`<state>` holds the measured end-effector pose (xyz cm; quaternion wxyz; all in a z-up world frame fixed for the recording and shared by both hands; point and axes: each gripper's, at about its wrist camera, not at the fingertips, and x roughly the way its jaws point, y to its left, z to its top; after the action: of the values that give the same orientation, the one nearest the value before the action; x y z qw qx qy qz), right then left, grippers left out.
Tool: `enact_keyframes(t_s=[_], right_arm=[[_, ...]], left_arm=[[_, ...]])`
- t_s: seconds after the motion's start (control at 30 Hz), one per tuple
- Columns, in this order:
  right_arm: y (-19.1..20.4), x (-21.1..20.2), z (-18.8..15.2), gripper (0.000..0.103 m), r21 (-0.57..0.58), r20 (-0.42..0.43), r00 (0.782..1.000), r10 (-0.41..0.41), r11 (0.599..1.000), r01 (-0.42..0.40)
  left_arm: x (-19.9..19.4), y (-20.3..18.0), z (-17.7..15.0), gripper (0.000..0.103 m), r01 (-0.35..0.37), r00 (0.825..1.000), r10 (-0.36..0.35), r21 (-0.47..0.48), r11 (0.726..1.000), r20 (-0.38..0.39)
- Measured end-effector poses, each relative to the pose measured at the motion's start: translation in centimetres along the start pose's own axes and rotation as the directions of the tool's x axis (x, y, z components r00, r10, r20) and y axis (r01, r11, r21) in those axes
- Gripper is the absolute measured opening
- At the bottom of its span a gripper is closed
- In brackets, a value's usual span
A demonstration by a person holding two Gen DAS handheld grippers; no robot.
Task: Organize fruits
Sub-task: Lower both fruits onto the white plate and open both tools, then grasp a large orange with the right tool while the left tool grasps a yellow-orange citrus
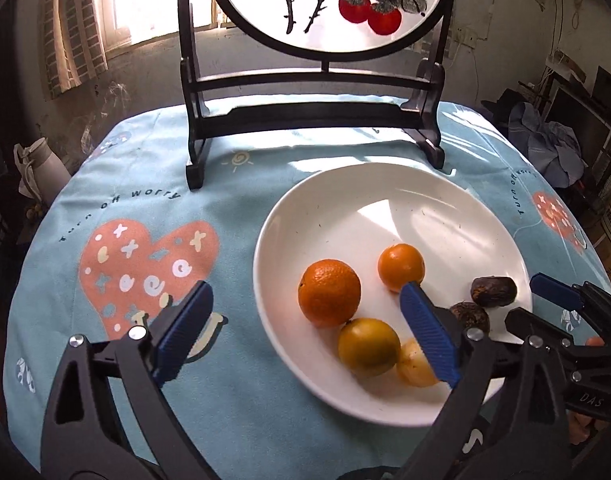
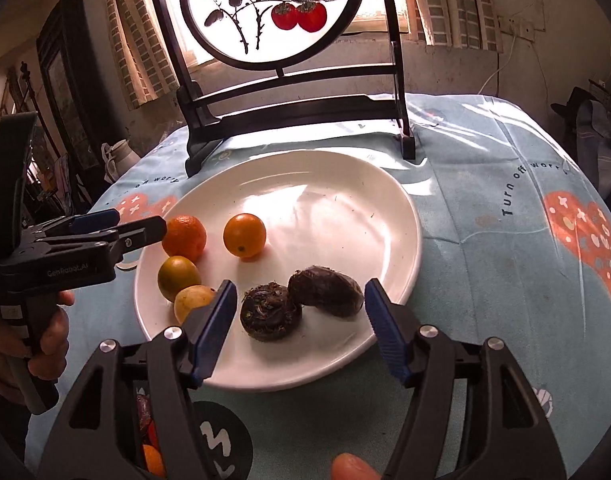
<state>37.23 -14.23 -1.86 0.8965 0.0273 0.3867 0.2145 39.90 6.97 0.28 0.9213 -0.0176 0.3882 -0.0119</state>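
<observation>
The left gripper (image 1: 305, 332) is wide open – one finger hides part of a yellow fruit (image 1: 415, 366). The right gripper (image 2: 299, 330) is open too – two dark fruits (image 2: 305, 304) sit on the plate (image 2: 345, 208) just ahead, between its fingers.

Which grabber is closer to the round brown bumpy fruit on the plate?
The right gripper: its open fingers sit on either side of the brown bumpy fruit. The left gripper is farther, over the plate's left edge beside the orange.
</observation>
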Motion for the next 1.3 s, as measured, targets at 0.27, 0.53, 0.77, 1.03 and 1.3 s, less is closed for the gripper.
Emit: enact_keyframes(t_s=[0.27, 0.53, 0.77, 1.03, 1.3], right_arm=[[3.9, -5.3, -3.6, 0.068, -0.072, 0.037, 0.996, 0.075, 0.995, -0.073], [9.3, -6.3, -8.5, 0.068, -0.257, -0.008, 0.993, 0.118, 0.959, -0.116], [10.8, -4.8, -9.9, 0.068, -0.343, -0.075, 0.991, 0.115, 0.930, -0.134], [10.8, -4.1, -10.4, 0.068, -0.363, -0.111, 0.990, 0.090, 0.924, -0.124], [11.1, -4.0, -10.7, 0.067, -0.381, -0.114, 0.991, 0.074, 0.918, -0.112]], left_arm=[[-9.2, 0.4, -6.5, 0.101, 0.003, 0.996, -0.003, -0.002, 1.000, 0.089], [-9.7, 2.3, -11.6, 0.101, -0.093, 0.994, 0.098, -0.098, 0.991, 0.044], [-10.0, 5.0, -11.6, 0.101, -0.082, 0.997, 0.083, -0.215, 0.973, -0.005], [-9.7, 5.3, -11.7, 0.101, -0.092, 0.996, 0.087, -0.231, 0.969, -0.033], [-9.5, 5.3, -11.7, 0.101, -0.101, 0.995, 0.094, -0.221, 0.970, -0.042]])
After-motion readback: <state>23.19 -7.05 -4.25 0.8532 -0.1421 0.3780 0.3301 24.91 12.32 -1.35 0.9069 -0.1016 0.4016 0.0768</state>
